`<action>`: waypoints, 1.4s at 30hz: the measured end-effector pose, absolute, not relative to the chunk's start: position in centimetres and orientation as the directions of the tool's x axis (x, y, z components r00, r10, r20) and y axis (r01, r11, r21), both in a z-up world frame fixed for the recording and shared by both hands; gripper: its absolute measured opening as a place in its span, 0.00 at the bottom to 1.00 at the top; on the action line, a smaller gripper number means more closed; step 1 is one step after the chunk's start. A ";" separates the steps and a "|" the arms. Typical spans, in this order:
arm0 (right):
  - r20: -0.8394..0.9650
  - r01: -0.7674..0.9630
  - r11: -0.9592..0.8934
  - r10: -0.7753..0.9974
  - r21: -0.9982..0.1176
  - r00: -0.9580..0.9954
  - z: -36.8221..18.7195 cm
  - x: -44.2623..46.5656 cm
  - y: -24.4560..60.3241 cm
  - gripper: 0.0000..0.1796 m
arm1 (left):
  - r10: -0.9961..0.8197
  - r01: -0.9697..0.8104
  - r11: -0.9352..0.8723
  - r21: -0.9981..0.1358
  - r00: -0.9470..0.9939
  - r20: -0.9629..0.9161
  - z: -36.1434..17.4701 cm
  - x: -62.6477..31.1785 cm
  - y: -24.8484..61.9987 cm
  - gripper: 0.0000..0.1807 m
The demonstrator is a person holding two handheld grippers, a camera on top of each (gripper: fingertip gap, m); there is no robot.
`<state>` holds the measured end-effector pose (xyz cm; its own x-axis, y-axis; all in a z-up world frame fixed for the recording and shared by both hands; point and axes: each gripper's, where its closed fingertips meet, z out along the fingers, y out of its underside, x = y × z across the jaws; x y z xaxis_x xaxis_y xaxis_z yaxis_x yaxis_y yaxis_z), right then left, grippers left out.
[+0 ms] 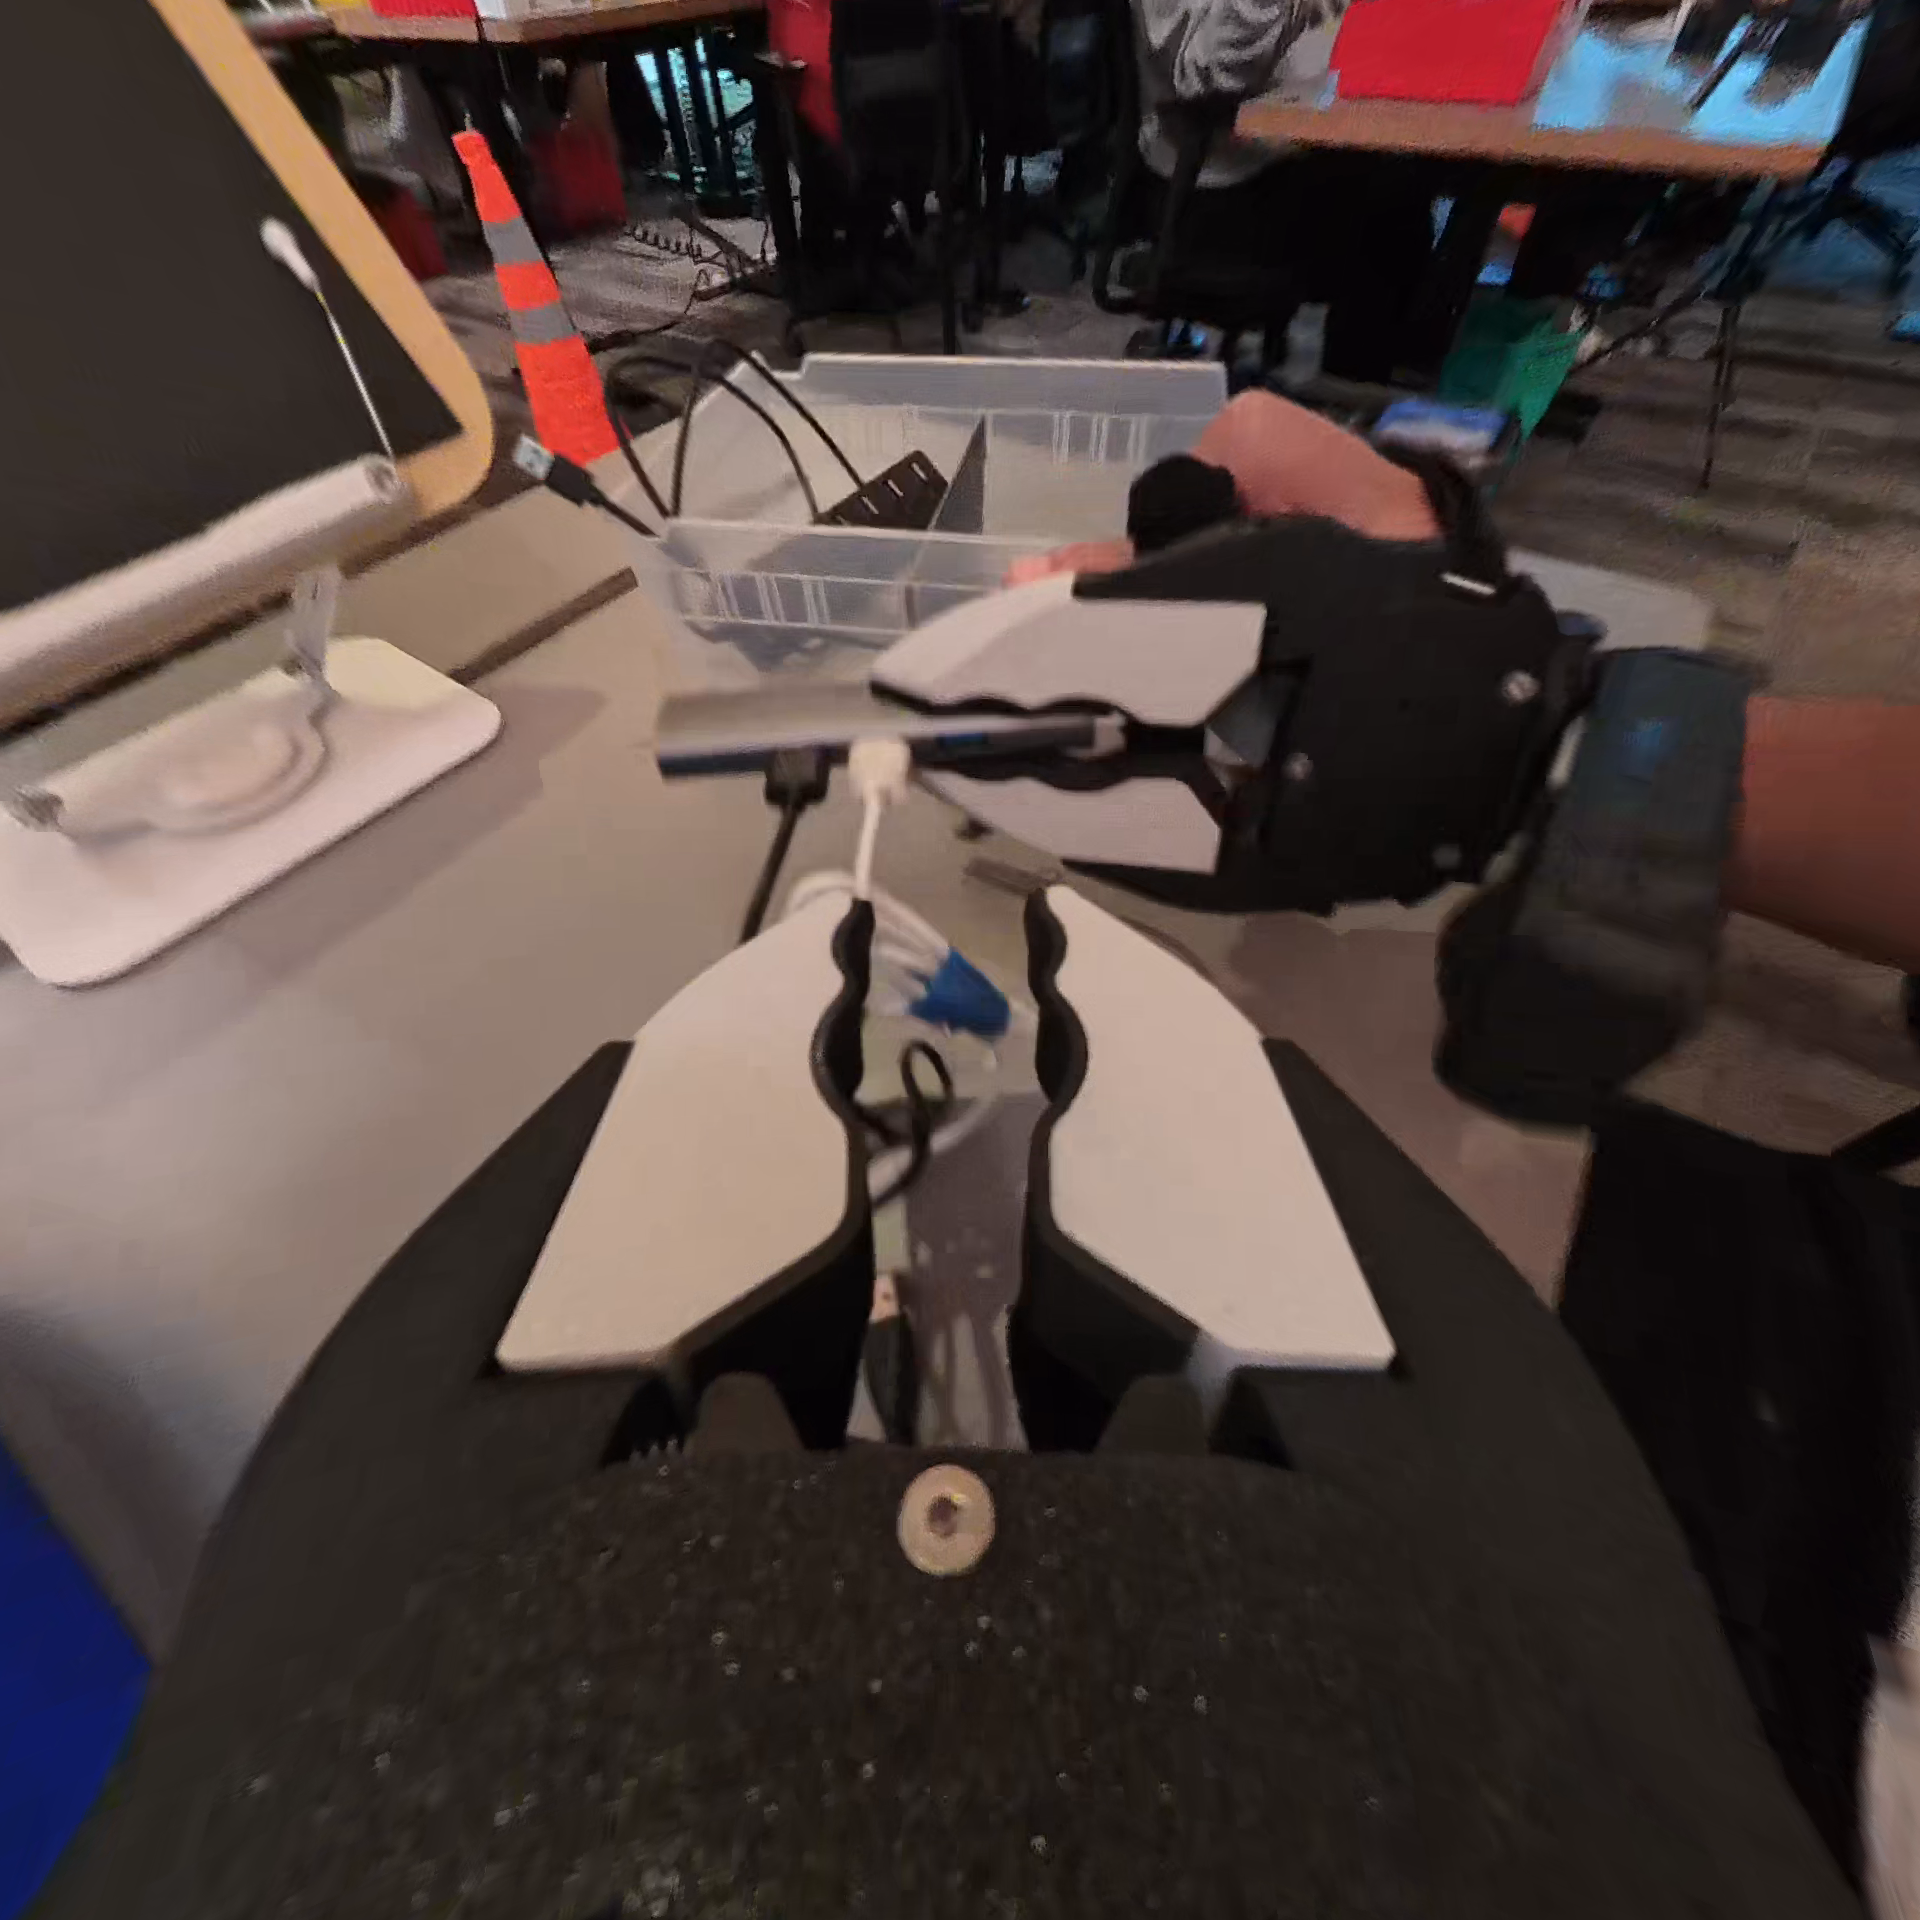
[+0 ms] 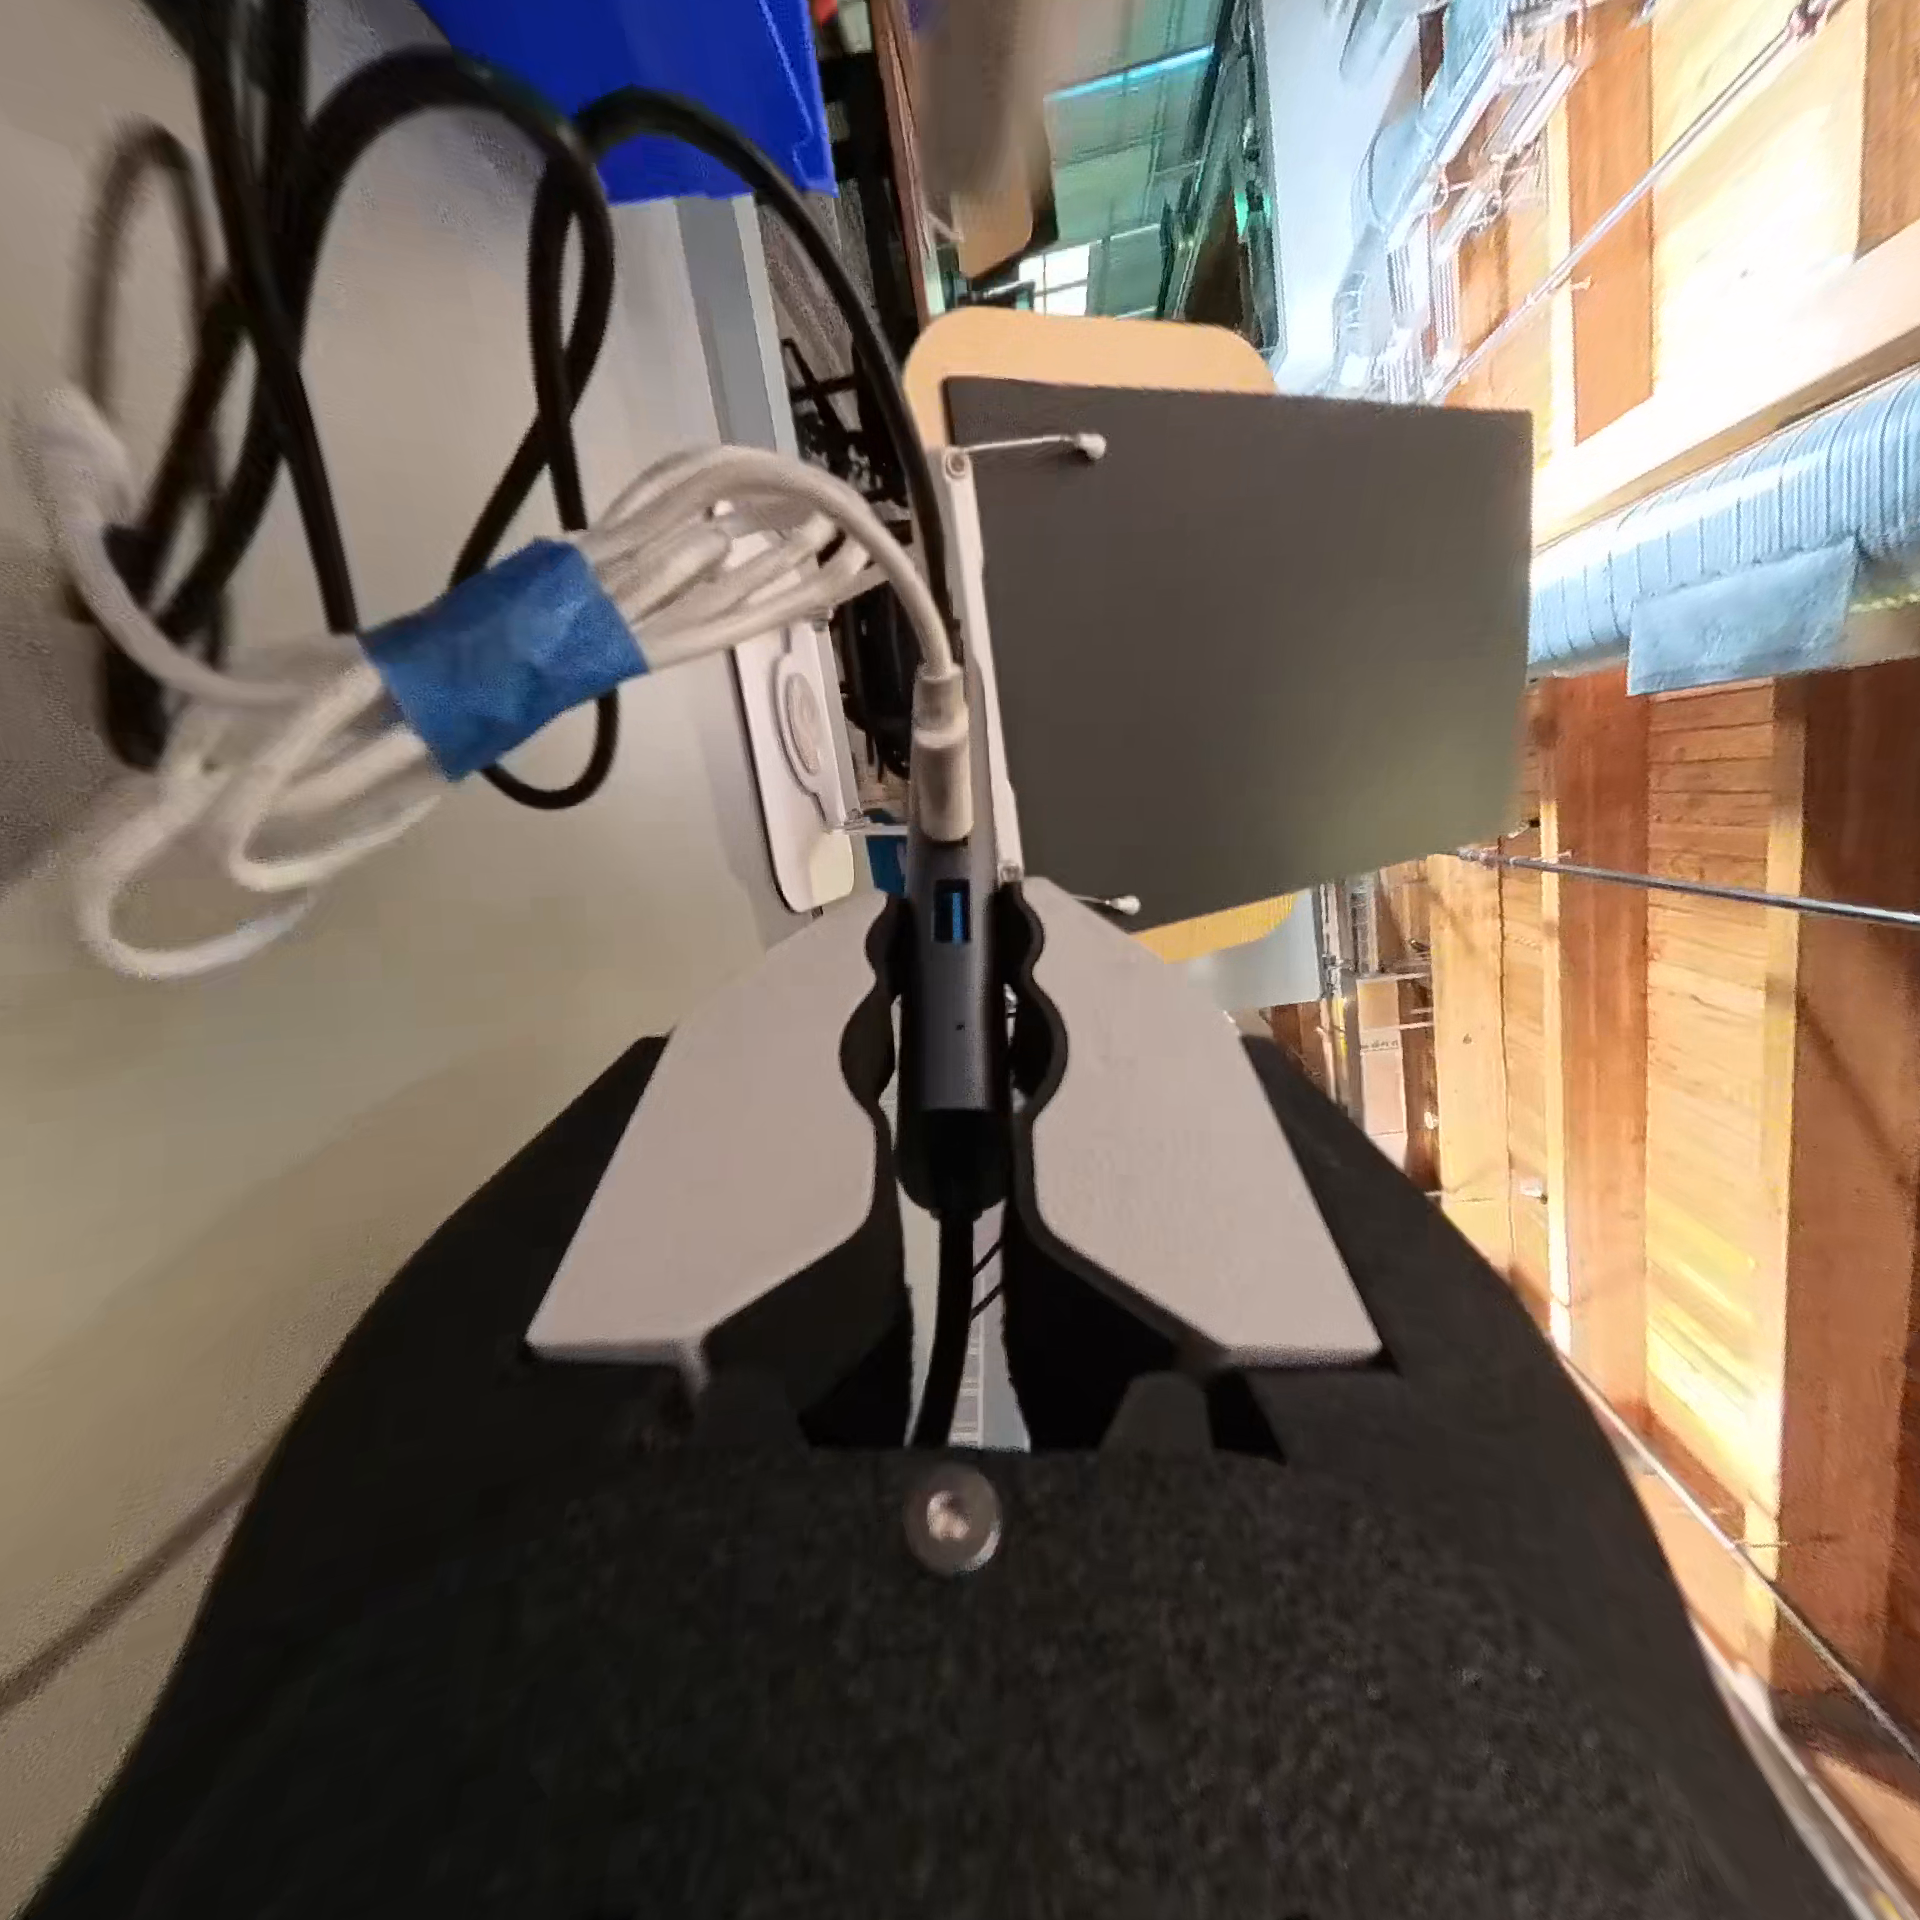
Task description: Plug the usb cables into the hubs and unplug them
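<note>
the right tool [image 2: 951, 935] is clamped on the hub [image 2: 951, 1029], held above the worktop [image 1: 436, 935]. white cable [image 1: 879, 774] and black cable [image 1: 795, 779] sit plugged in; unplugging seems left. the left tool [image 1: 945, 925] is apart, empty, just below them.

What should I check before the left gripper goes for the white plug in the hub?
1. Hub held firm: ok, right gripper fingers are shut on it, lifted off the table.
2. White plug seated in hub: ok, fully in, beside a black plug.
3. Left gripper ready to grasp: ok, fingers open and empty.
4. Alignment with white plug: not ok, the plug sits ahead and slightly left of the gap.
5. White cable bundle with blue tape: cannot tell if it will snag; it hangs loose among the black cables.
</note>
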<state>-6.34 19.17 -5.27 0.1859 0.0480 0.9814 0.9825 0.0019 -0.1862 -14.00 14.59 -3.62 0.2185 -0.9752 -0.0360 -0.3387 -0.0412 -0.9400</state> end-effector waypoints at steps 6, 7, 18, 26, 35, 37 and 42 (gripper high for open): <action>0.985 0.984 0.046 0.030 -0.172 0.170 -4.9 -8.4 18.3 0.09 | -0.950 -0.435 0.024 -0.900 0.271 -0.157 -4.9 -12.4 15.9 0.13; 0.986 0.985 0.050 0.030 -0.167 0.165 -4.9 -8.6 18.2 0.09 | -0.946 -0.444 0.029 -0.895 0.278 -0.168 -5.2 -12.4 15.9 0.10; 0.972 0.977 0.020 0.112 -0.211 0.208 -7.3 -9.1 19.1 0.10 | -0.950 -0.487 -0.050 -0.872 0.293 -0.109 -7.5 -13.0 15.3 0.01; 0.955 0.882 0.382 0.211 -0.276 0.208 -7.8 -11.4 15.6 0.10 | -0.984 -0.428 -0.144 -0.892 0.160 0.081 -7.7 -14.3 13.9 0.01; 0.847 0.765 0.402 0.404 -0.503 0.345 -8.2 -11.2 14.2 0.21 | -0.975 -0.401 -0.196 -0.895 0.179 0.133 -6.9 -16.2 15.9 0.01; 0.733 0.688 0.353 0.558 -0.634 0.389 -8.6 -11.1 13.5 0.19 | -0.971 -0.391 -0.208 -0.896 0.192 0.142 -6.8 -16.9 16.6 0.01; 0.276 0.235 0.178 0.819 -0.955 0.503 -3.0 -9.7 11.0 0.19 | -0.970 -0.397 -0.193 -0.897 0.215 0.113 -6.7 -18.1 17.7 0.01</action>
<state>-9.72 11.05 -2.98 0.5027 0.8191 0.2764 0.2353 0.1781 -0.9555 -18.07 17.74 -6.70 0.2154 -0.9700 0.1131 -0.3969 -0.1928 -0.8974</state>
